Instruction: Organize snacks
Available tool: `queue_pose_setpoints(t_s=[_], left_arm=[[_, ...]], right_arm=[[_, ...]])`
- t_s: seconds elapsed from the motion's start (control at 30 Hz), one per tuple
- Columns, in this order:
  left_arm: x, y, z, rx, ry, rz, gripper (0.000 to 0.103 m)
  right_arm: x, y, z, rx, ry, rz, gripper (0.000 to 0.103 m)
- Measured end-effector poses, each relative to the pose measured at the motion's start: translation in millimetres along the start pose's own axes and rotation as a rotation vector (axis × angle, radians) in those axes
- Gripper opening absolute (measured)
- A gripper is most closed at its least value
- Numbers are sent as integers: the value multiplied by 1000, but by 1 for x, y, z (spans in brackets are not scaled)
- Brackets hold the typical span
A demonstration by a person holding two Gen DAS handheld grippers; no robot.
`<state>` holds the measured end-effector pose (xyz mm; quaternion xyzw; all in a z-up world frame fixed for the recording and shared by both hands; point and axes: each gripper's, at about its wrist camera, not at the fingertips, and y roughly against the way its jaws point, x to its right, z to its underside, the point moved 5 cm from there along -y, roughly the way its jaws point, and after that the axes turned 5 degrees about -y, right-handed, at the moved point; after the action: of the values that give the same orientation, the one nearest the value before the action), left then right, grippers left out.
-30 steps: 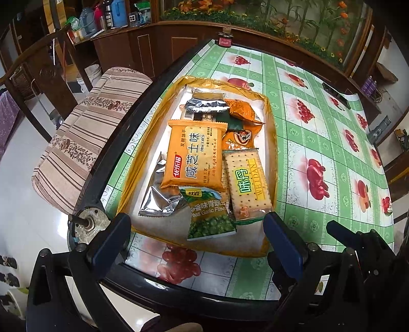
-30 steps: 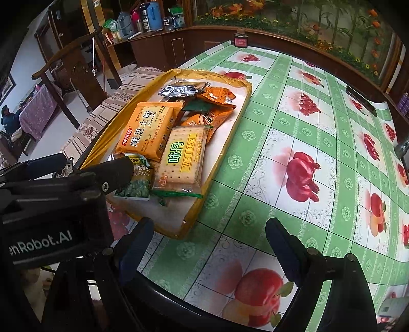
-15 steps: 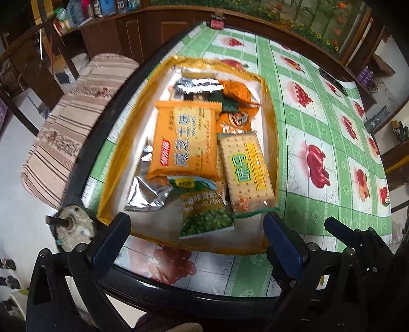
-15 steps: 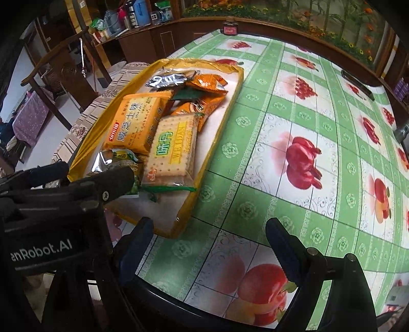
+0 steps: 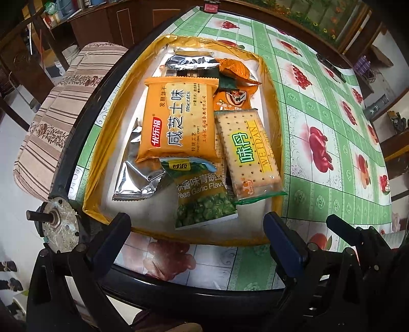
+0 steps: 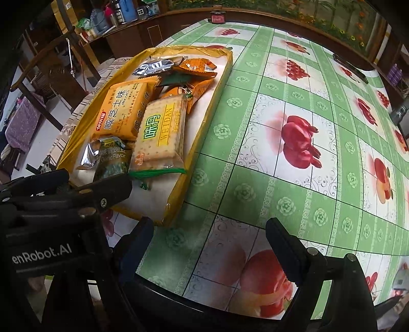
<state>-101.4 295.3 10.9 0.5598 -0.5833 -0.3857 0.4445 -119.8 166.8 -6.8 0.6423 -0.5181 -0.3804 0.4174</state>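
Observation:
A yellow-rimmed tray (image 5: 271, 84) (image 6: 202, 130) holds several snack packs: an orange biscuit pack (image 5: 176, 120) (image 6: 122, 115), a WEIDAN cracker pack (image 5: 246, 150) (image 6: 161, 132), a green garlic pea bag (image 5: 202, 196) (image 6: 112, 158), silver foil packs (image 5: 138, 173) and small orange packs (image 5: 235, 70). My left gripper (image 5: 196, 237) is open and empty, just in front of the tray's near edge by the pea bag. My right gripper (image 6: 209, 242) is open and empty over the tablecloth, right of the tray's near corner.
The table (image 6: 294, 132) has a green checked cloth with fruit prints and a dark rim. A striped cushioned chair (image 5: 56, 112) stands at its left. A dark flat object (image 6: 350, 67) lies at the far right. A wooden cabinet (image 5: 102, 23) is behind.
Both grippers have moved forward toward the tray, so the snacks appear larger and nearer. Jaws stayed open. No snack has moved.

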Motion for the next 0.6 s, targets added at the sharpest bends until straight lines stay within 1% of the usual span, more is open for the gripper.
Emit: queue_pose_setpoints(t_s=[0.2, 0.6], left_arm=[[-3, -1, -3, 0, -13, 13, 103], [-14, -2, -8, -6, -5, 23, 103]], right_arm=[[-5, 1, -1, 3, -6, 11, 91], [-16, -1, -8, 7, -3, 19, 91]])
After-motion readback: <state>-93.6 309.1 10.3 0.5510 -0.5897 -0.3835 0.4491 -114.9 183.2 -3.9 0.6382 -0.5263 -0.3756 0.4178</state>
